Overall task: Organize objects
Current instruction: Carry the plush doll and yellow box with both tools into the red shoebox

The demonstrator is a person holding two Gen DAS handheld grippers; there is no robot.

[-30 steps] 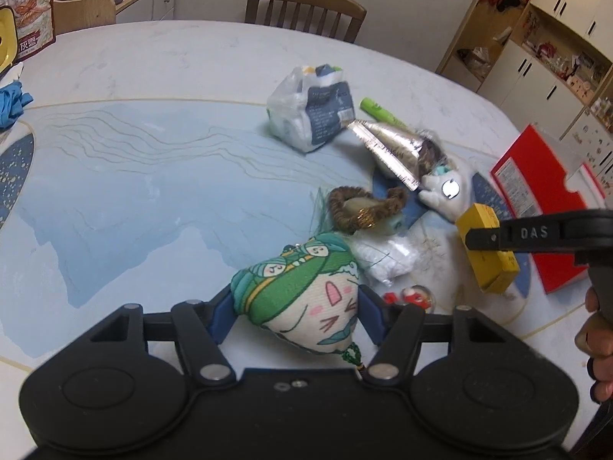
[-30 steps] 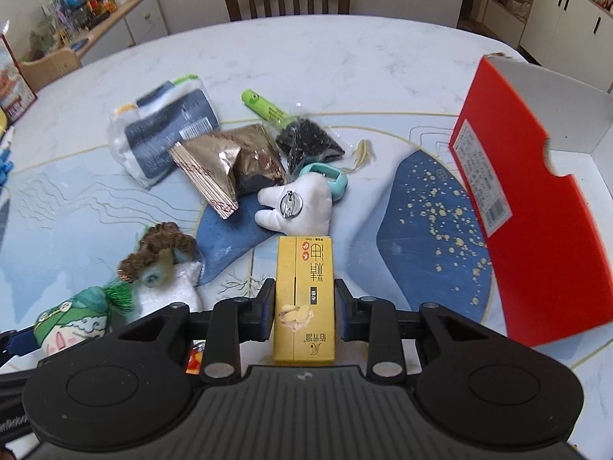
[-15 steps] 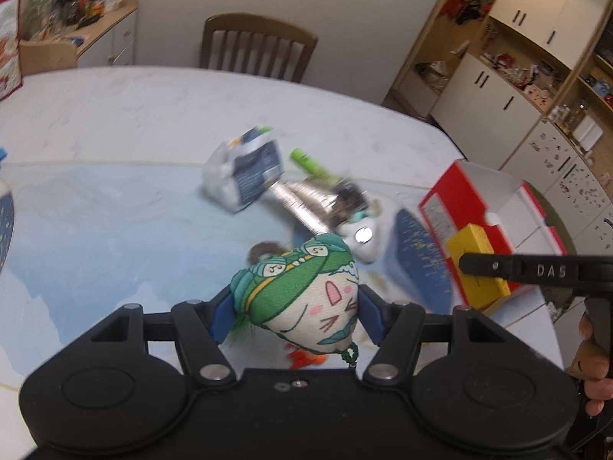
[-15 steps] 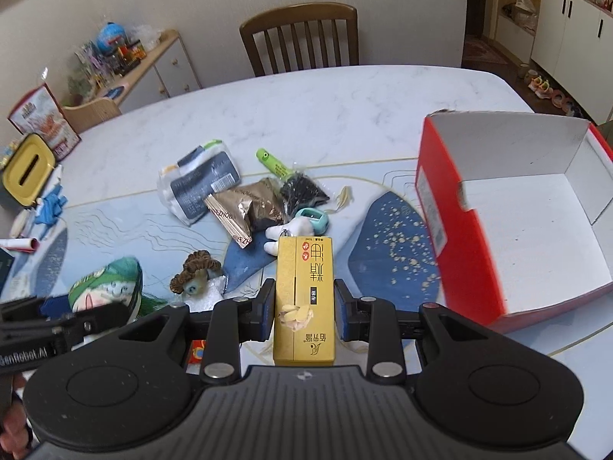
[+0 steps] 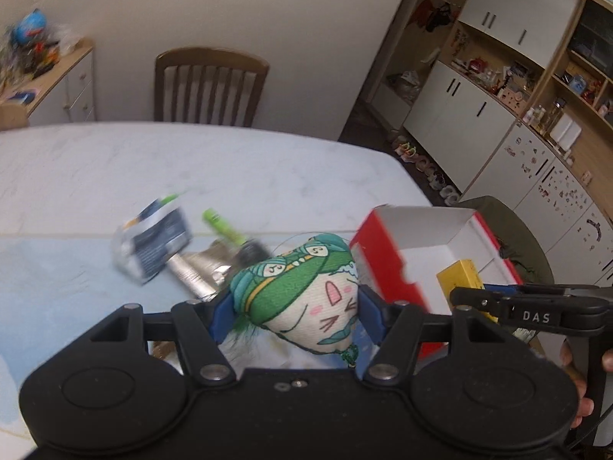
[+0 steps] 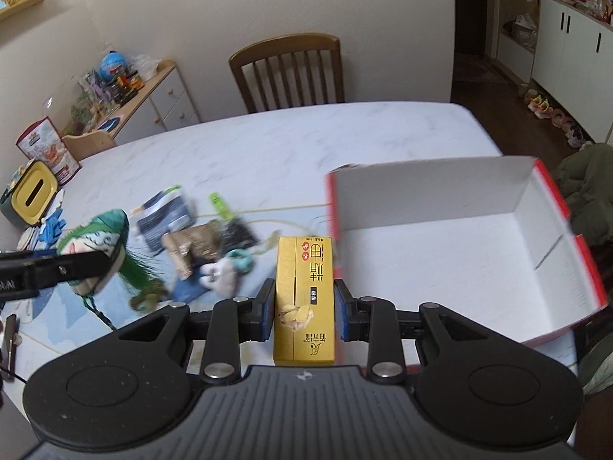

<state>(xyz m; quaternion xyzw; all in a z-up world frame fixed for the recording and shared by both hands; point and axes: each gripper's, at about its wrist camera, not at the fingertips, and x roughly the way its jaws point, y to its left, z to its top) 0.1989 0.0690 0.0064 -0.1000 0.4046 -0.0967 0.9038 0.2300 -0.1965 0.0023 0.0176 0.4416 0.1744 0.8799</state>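
Note:
My left gripper is shut on a green-and-cream plush toy, held in the air above the table. The same plush toy shows at the left of the right wrist view. My right gripper is shut on a yellow box, raised beside the near left corner of the red cardboard box, whose white inside holds nothing. In the left wrist view the yellow box hangs over the red box.
Loose items lie mid-table: a white-and-dark packet, a green tube, a brown foil pouch, a small white toy. A wooden chair stands behind the table. A yellow tissue box sits at far left.
Both grippers have lifted higher with their loads and moved right toward the red box. The yellow box now reaches the red box's near corner.

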